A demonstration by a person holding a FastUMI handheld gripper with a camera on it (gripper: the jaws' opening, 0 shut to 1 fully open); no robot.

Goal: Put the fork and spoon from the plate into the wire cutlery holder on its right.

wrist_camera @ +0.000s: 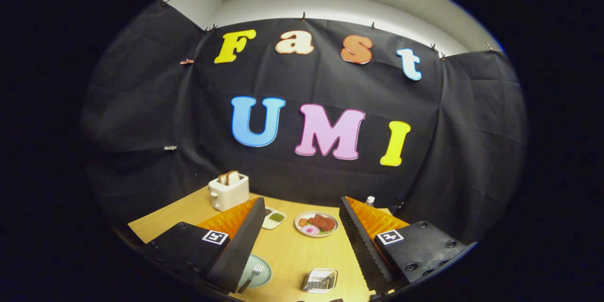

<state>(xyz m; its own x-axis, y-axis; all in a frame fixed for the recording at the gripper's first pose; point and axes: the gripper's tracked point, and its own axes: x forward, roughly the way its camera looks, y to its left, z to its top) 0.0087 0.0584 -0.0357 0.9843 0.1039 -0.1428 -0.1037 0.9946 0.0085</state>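
Observation:
My gripper [302, 224] hangs above the wooden table, open, with nothing between its two black, orange-backed fingers. Below, close to the left finger [240, 250], lies a pale green plate [262, 274], partly hidden by that finger. A fork [252, 275] rests on the plate, tines pointing away from me. I cannot make out the spoon. To the right of the plate, between the fingers and low down, stands the wire cutlery holder [320, 280], seen from above.
Beyond the fingers sit a plate of food [316, 223], a small white dish with green sauce [274, 218], and a white toaster [229, 191] holding bread at the far left. A bottle cap [370, 200] peeks up behind the right finger.

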